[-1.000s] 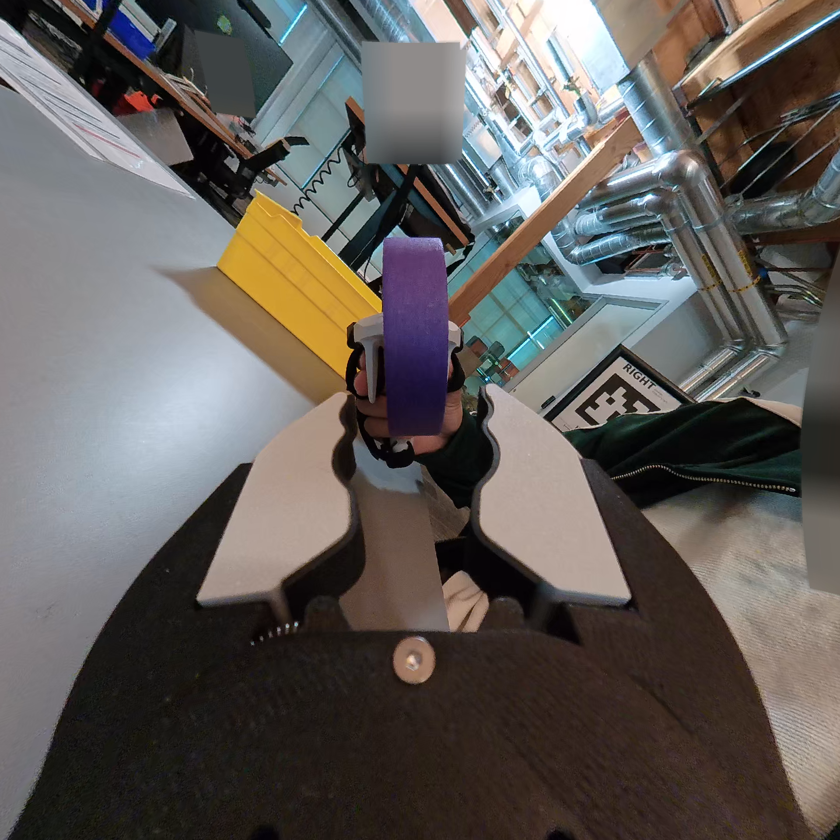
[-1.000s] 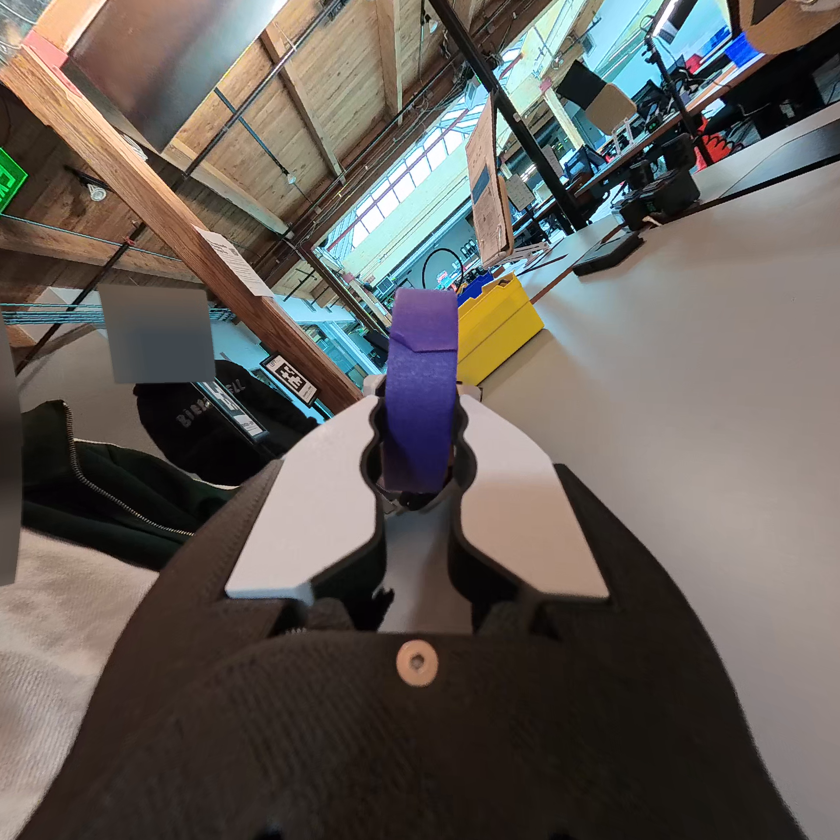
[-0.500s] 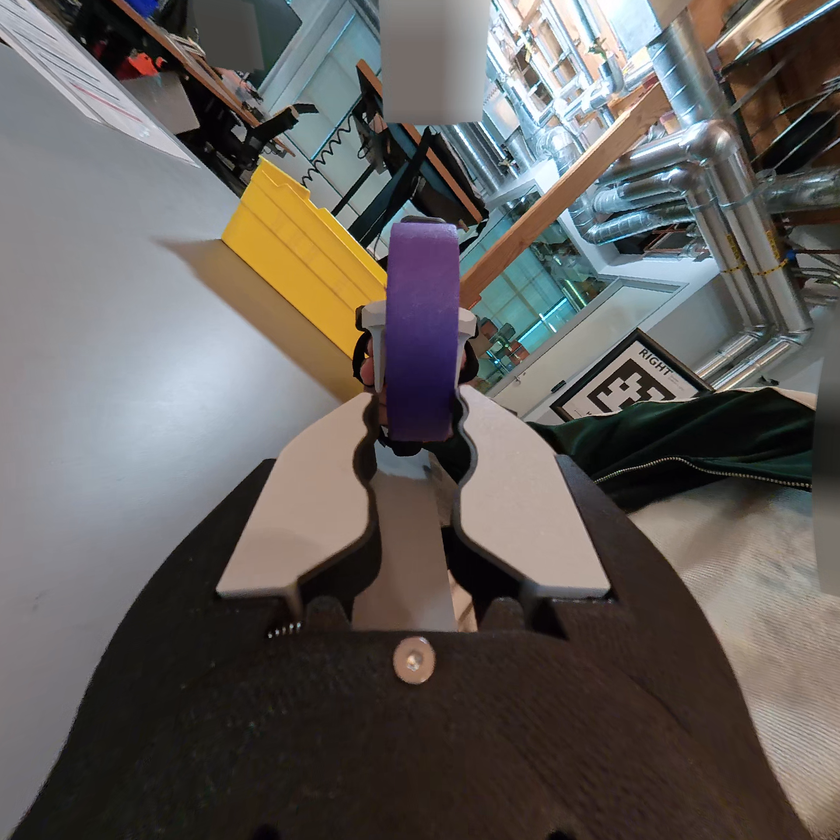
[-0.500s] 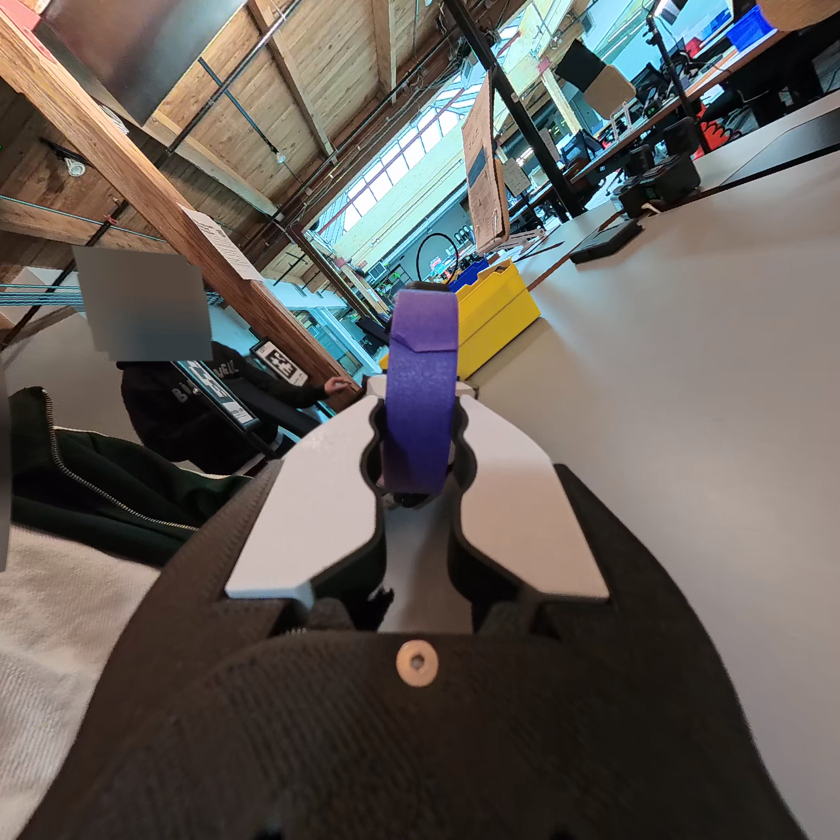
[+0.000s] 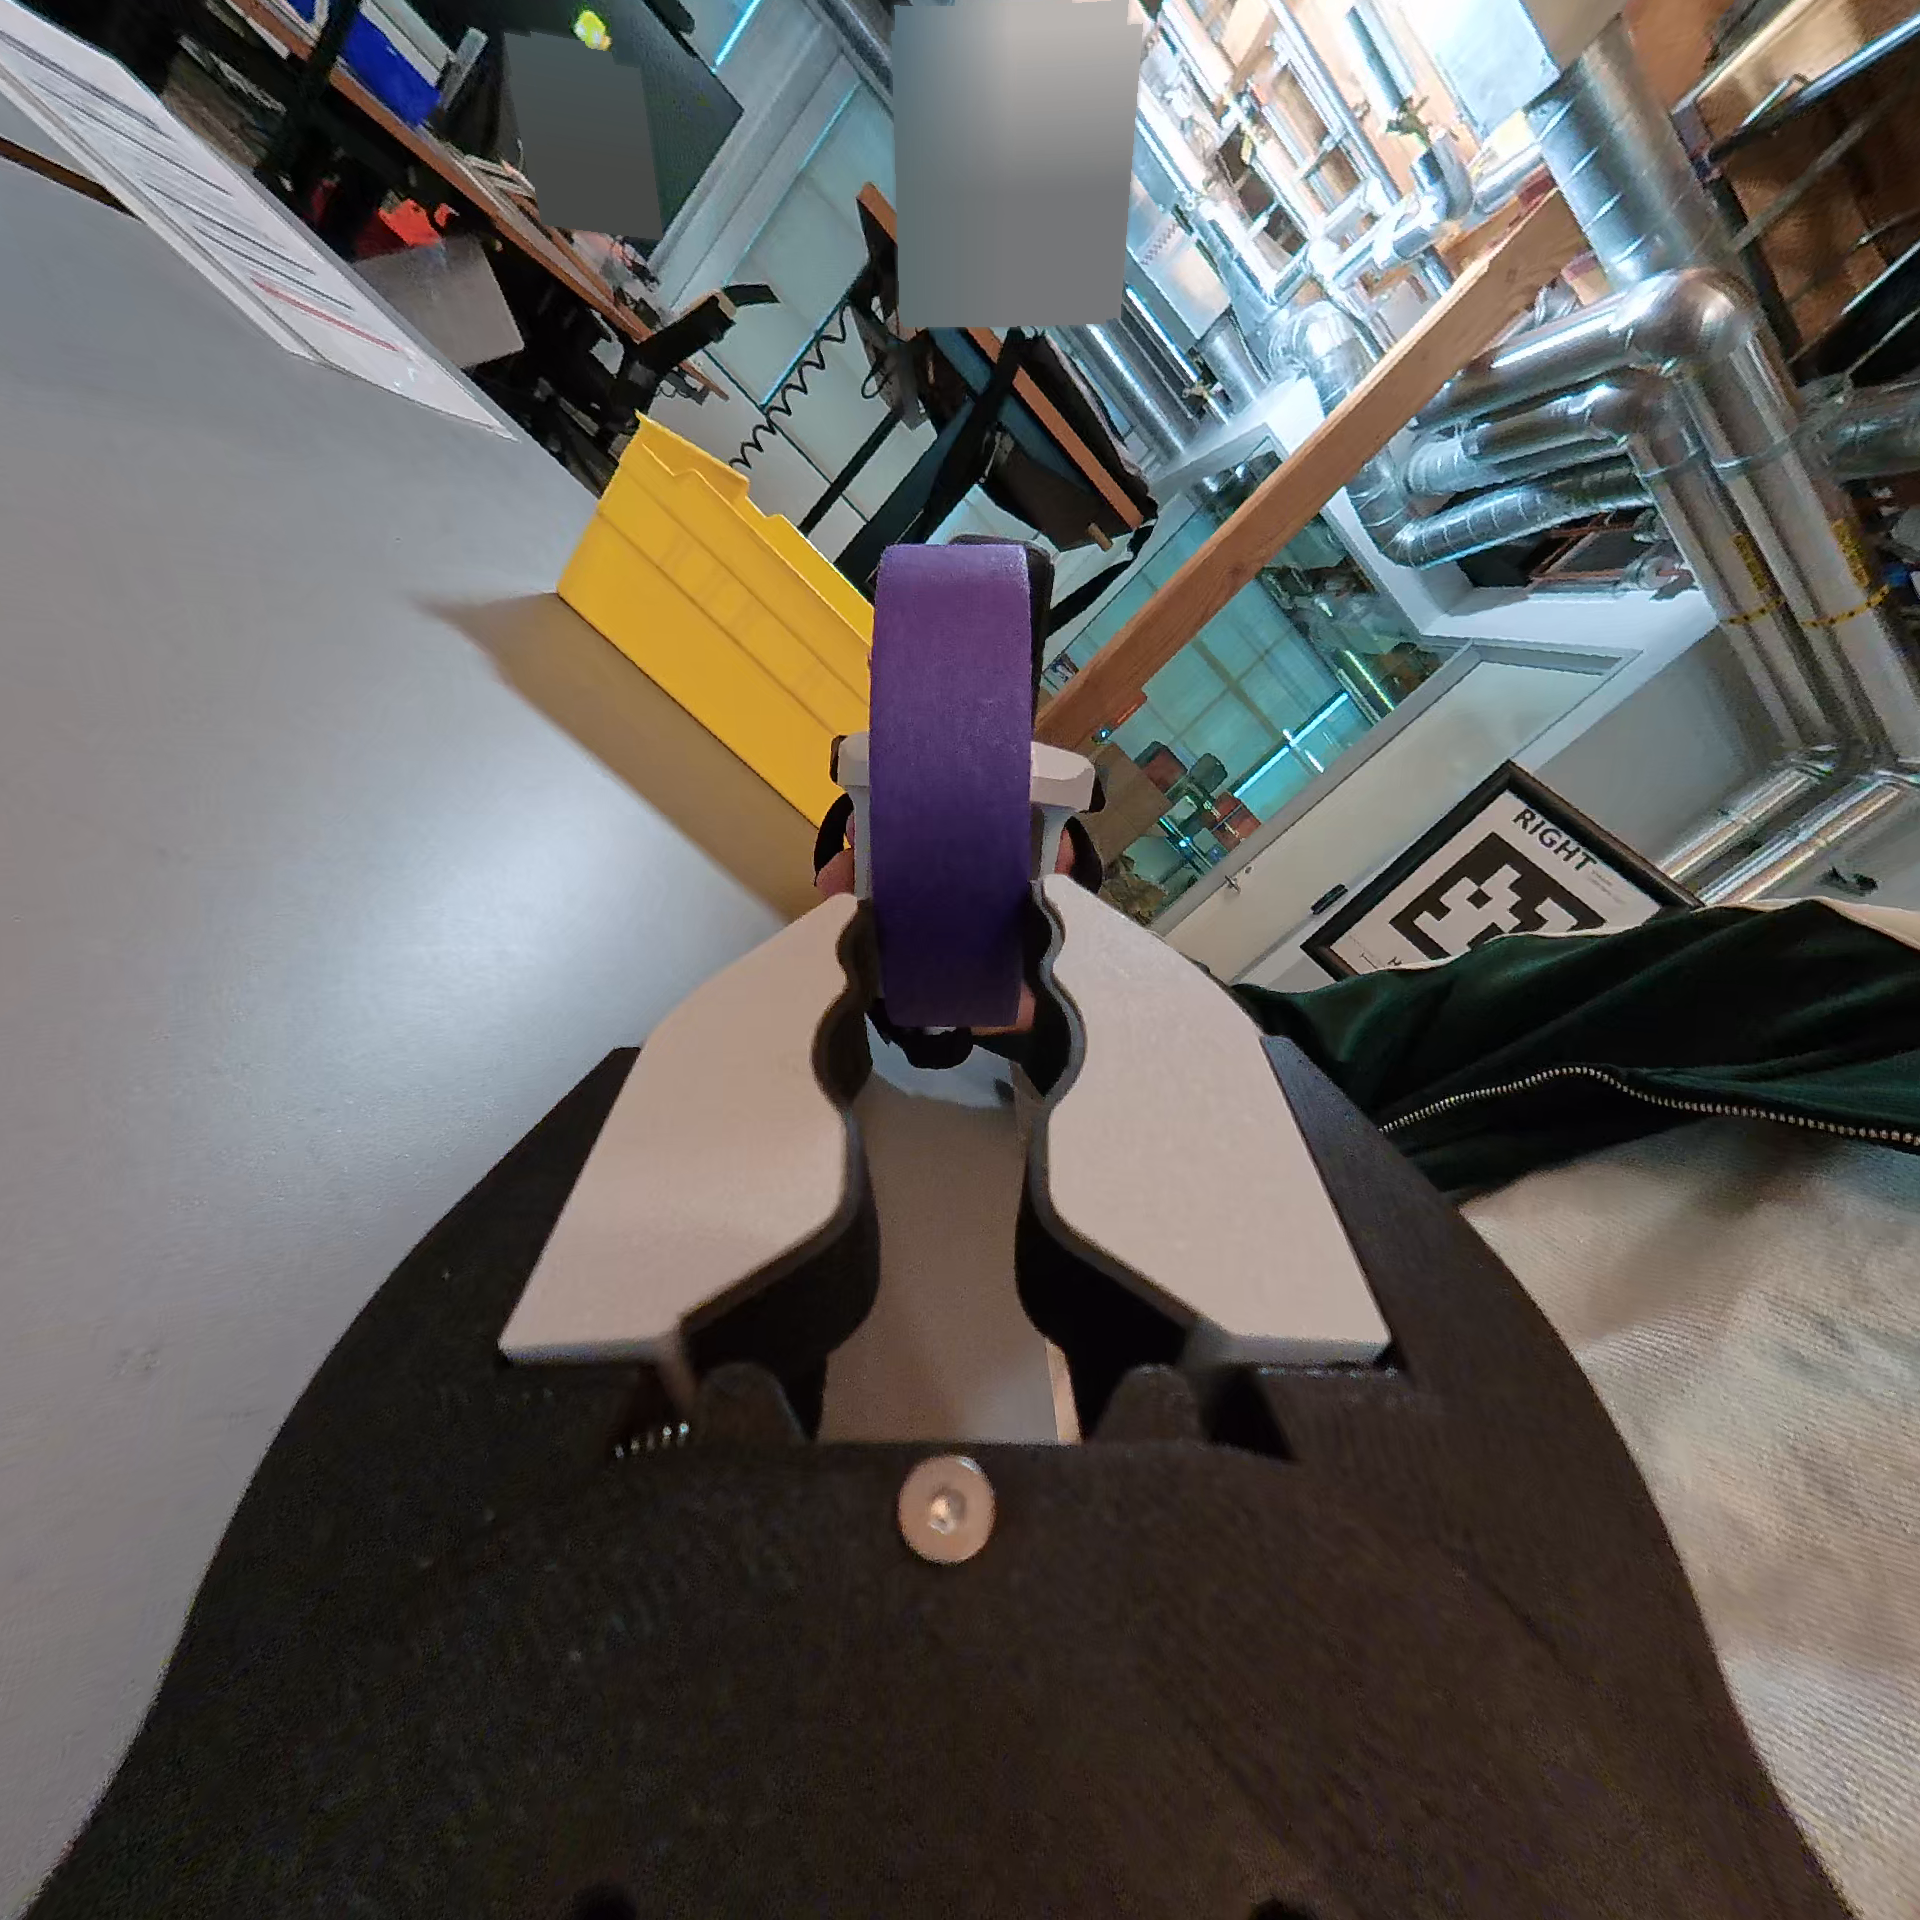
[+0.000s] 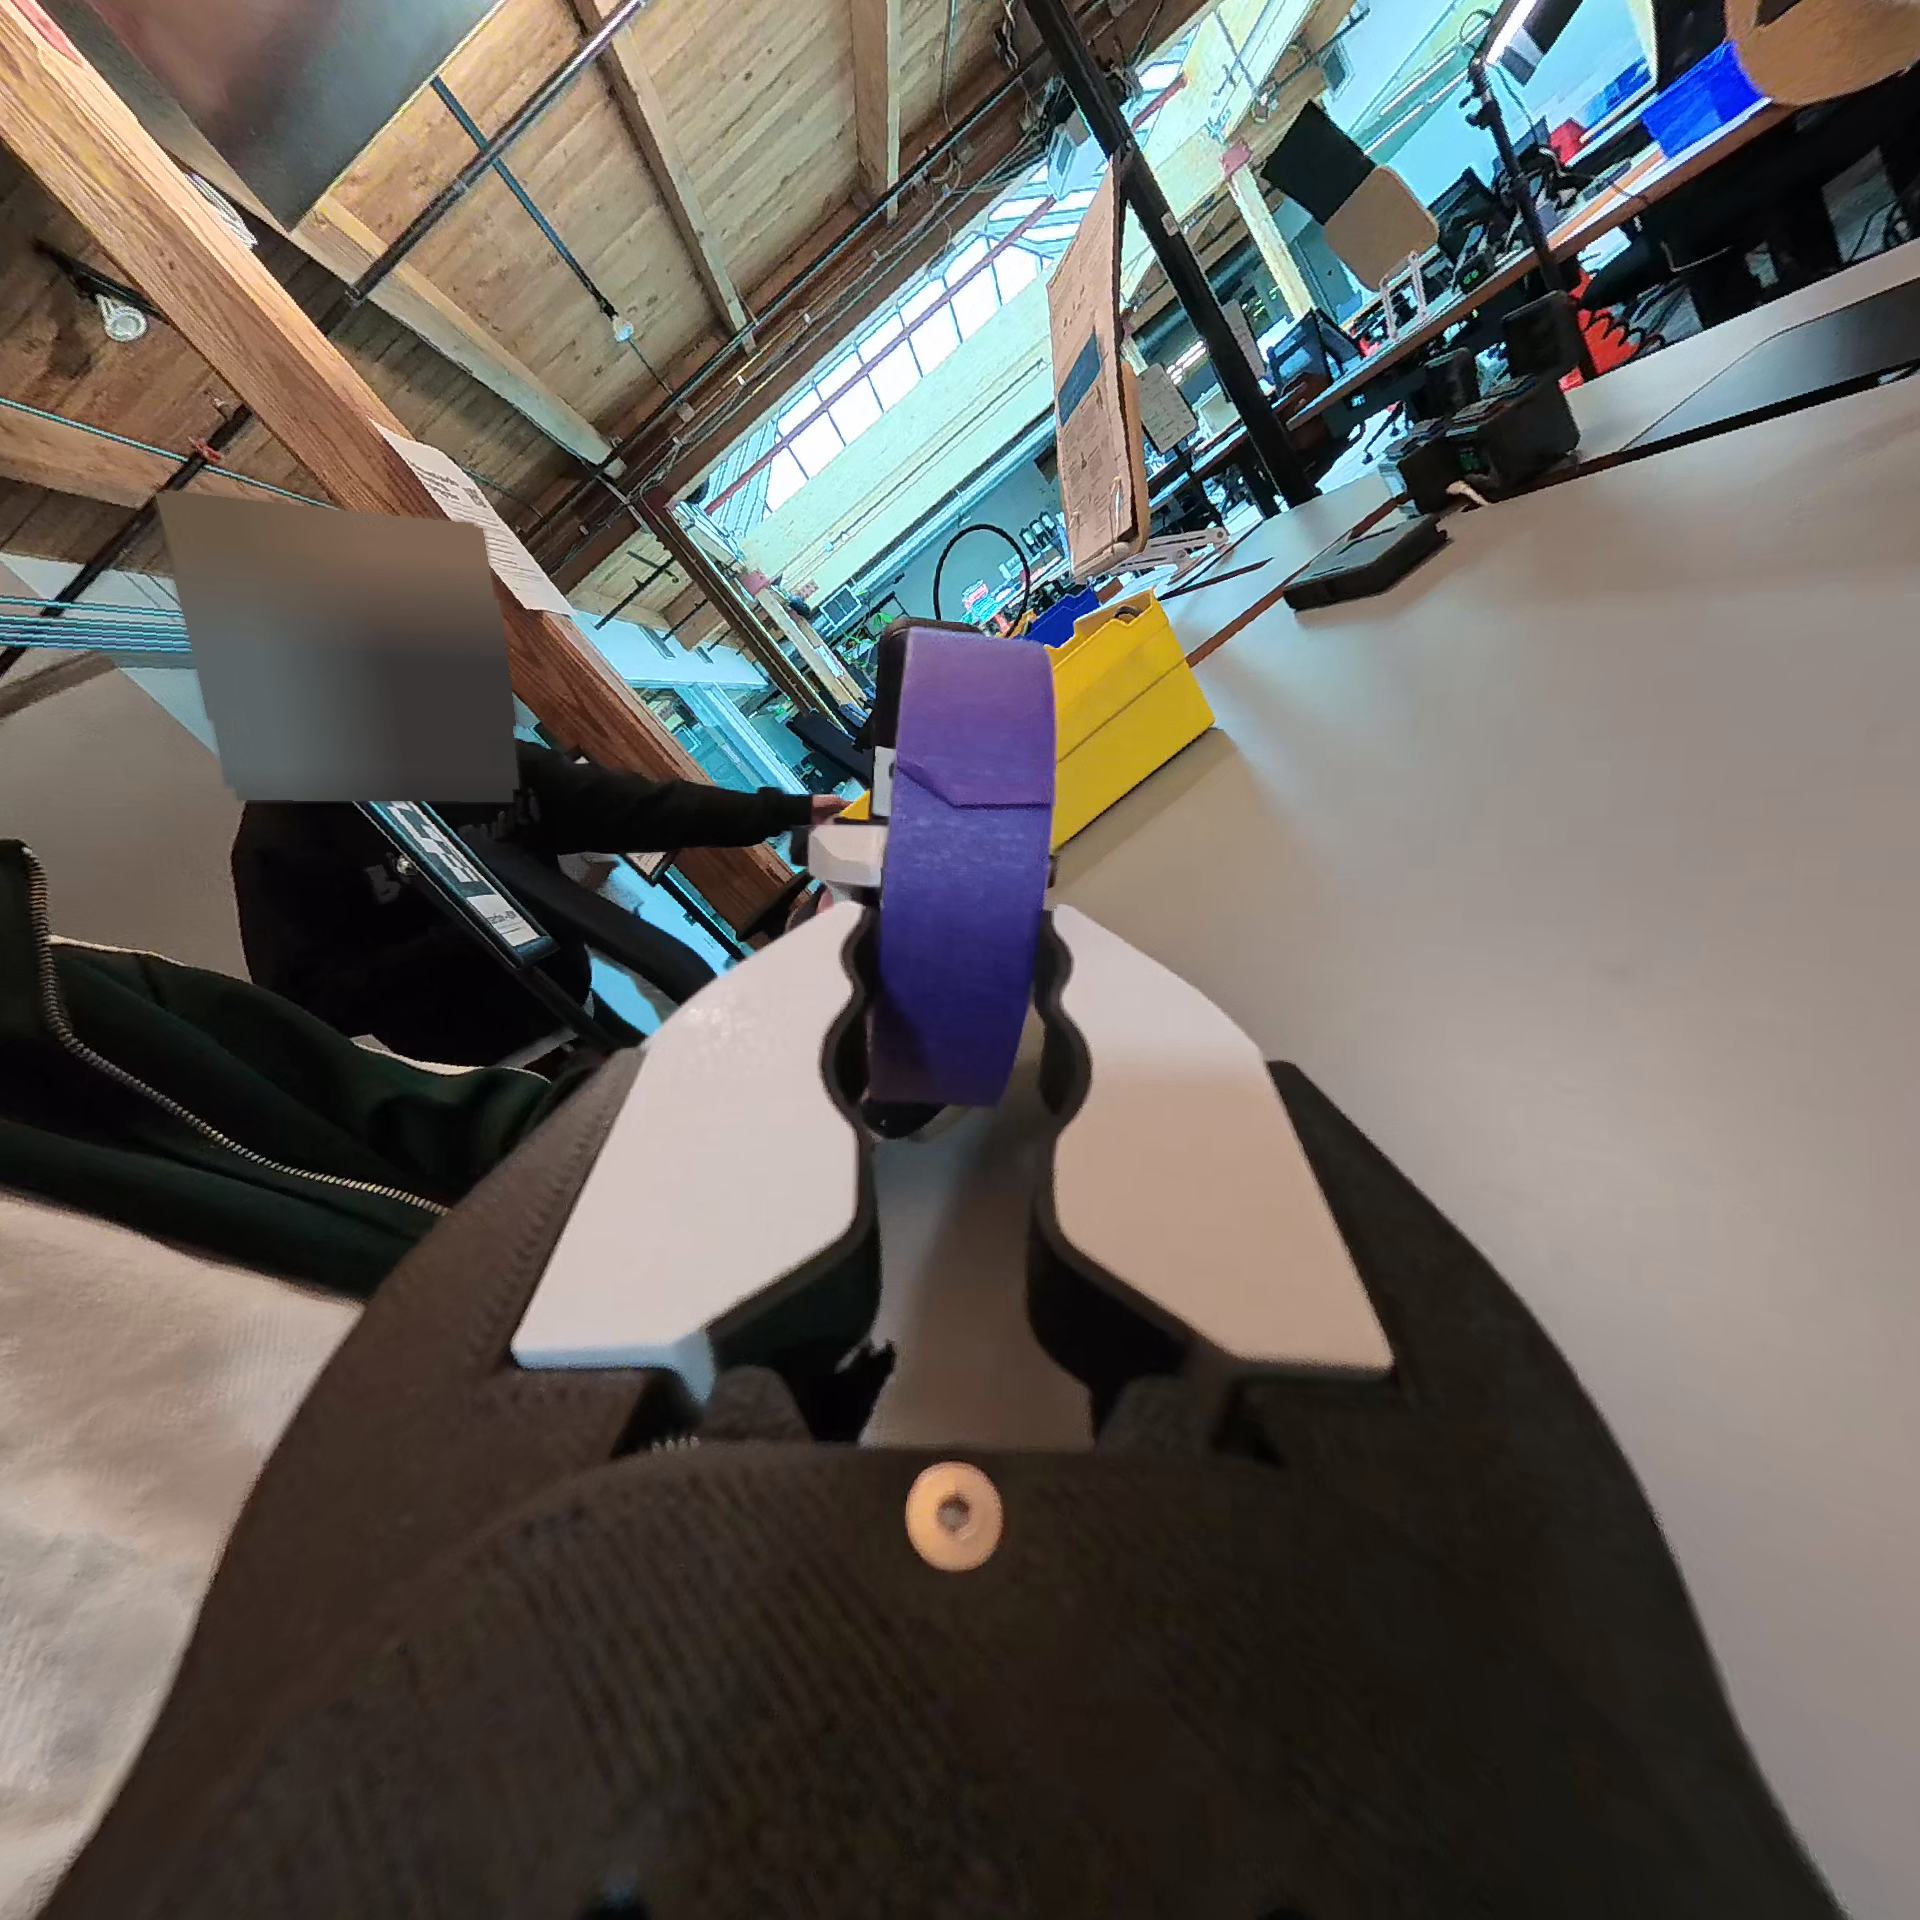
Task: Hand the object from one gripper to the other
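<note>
Purple roll of masking tape (image 5: 951,790) stands on its edge between my left gripper (image 5: 951,966) fingers, in the left wrist view; both grey fingers (image 5: 748,1132) press its flat sides, so I hold it firmly. Behind the roll, my right gripper (image 5: 961,774) also clamps it. A yellow plastic bin (image 5: 717,634) sits at the far edge of the grey table (image 5: 270,831).

In the right wrist view, my right gripper (image 6: 956,1003) fingers are closed on the same roll (image 6: 966,873), well above the table (image 6: 1558,935).
</note>
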The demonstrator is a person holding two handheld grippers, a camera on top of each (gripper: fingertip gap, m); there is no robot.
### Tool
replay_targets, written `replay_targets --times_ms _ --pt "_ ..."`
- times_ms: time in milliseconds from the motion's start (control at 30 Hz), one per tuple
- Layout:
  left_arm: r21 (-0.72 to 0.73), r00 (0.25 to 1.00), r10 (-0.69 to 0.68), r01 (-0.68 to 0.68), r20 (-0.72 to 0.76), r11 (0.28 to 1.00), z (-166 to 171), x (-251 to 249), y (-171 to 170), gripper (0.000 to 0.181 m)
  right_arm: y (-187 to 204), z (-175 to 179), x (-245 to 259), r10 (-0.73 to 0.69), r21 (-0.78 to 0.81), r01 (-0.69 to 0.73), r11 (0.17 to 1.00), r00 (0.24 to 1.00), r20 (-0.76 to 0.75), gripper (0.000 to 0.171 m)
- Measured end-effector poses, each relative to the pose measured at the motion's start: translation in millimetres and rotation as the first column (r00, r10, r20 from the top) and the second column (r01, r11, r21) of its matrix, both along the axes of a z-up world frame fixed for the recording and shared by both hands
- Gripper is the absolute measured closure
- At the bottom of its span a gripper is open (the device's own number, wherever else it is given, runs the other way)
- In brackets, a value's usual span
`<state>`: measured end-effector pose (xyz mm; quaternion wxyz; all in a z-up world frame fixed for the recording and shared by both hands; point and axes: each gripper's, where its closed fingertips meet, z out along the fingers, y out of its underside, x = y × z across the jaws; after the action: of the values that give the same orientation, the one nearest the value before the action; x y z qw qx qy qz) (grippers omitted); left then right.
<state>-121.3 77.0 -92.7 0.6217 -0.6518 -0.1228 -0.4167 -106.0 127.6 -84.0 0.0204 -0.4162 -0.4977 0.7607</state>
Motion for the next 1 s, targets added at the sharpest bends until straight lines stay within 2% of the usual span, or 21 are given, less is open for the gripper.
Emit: replay_targets --times_ms 33,133,300,533,1000 --pt "0.001 1.0 0.006 -0.006 0.001 1.0 0.2 -0.8 0.1 0.154 0.1 -0.8 -0.6 -0.006 0.011 0.006 1.0 1.0 -0.002 0.141" --pt "0.007 1.0 0.013 -0.013 0.007 1.0 1.4 -1.9 -0.3 0.154 4.2 -4.3 -5.6 -0.06 0.054 0.06 0.997 0.998 -0.008 0.124" --pt "-0.005 0.999 0.038 -0.038 -0.001 0.999 -1.2 -6.0 -0.1 0.154 10.5 -2.2 -7.6 -0.097 0.056 0.099 0.994 0.995 -0.022 0.117" --pt "0.005 0.997 0.067 -0.067 0.024 0.998 0.1 -14.3 -2.8 0.155 22.6 1.2 -9.1 -0.132 -0.002 0.132 0.991 0.991 -0.013 0.117" --pt "0.003 0.994 0.109 -0.109 0.031 0.994 -1.0 -22.4 -4.1 0.155 25.7 -0.7 -10.3 -0.184 0.08 0.187 0.979 0.982 -0.039 0.12"
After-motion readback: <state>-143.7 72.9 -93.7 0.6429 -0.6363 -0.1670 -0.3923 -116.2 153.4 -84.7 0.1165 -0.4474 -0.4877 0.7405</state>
